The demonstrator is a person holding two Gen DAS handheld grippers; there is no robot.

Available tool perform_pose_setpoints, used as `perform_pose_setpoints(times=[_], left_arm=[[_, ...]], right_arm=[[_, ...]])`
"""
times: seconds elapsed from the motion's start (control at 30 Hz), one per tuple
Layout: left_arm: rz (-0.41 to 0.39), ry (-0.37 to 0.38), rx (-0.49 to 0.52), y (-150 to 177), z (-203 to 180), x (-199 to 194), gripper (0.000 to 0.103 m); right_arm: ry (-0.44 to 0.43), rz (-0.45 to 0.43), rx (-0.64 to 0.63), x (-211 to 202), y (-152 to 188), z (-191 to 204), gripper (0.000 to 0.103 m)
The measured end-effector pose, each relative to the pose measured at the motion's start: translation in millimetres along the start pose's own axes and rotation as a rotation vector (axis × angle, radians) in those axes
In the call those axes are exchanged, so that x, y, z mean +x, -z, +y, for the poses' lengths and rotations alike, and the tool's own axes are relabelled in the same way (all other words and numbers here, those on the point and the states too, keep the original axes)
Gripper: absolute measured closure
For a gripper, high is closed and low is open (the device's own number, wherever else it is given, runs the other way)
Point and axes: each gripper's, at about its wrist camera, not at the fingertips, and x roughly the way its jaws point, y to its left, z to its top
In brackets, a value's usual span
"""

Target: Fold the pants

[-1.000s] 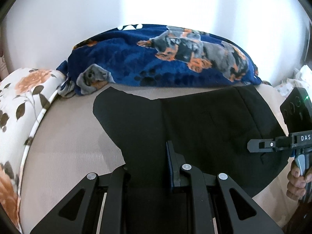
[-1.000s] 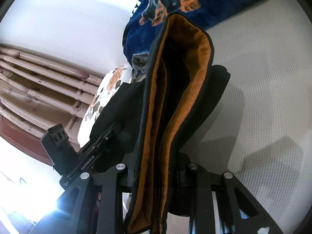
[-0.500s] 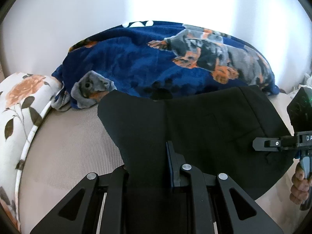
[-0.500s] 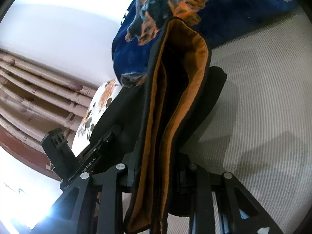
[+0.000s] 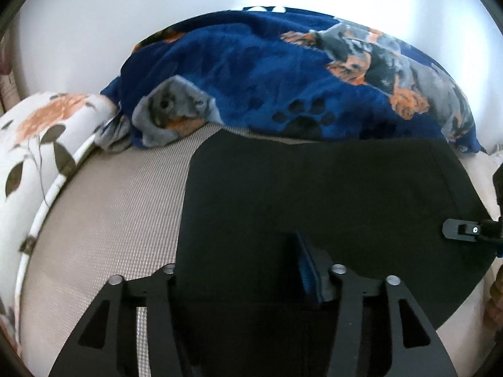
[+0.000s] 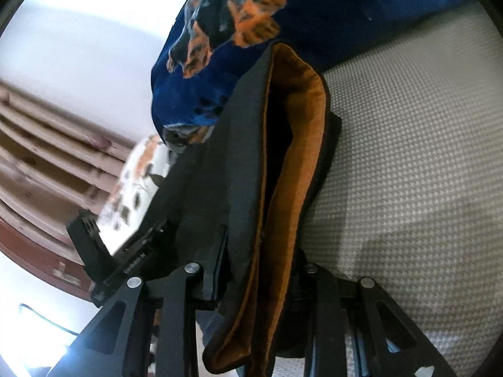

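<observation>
The left gripper [image 5: 251,270] is just opened (black pants [image 5: 314,194] released); the right gripper [image 6: 261,270] is kept clamped on the waistband.

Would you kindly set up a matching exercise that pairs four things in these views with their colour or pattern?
Things:
1. pants
2. blanket
3. pillow
4. pants lining

Descriptions:
A. white with orange flowers
B. plain orange
C. black
D. dark blue with dogs and paw prints

Pairs: 1-C, 2-D, 3-A, 4-B
</observation>
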Motion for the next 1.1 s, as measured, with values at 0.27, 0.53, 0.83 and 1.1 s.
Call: perform_pose_setpoints(times=[0.27, 0.53, 0.83, 1.1], left_arm=[[0.016, -0.118, -0.049, 7.5, 5.1, 5.3, 0.014], [-0.014, -0.237, -0.014, 9.7, -4.0, 0.2, 0.012], [-0.031, -0.246, -0.042, 9.4, 0.6, -3.0, 0.012], [-0.034, -0.246, -0.045, 10.6, 1.6, -4.2, 0.012]], right_arm=[[0.221, -0.083, -0.13, 5.4, 10.8, 26.1, 0.07], [0.401, -0.141, -0.257, 18.5, 15.4, 49.4, 0.056], [0.543, -0.168, -0.299, 25.2, 20.3, 61.3, 0.03], [0.608, -0.165, -0.314, 30.0, 21.0, 64.2, 0.018]])
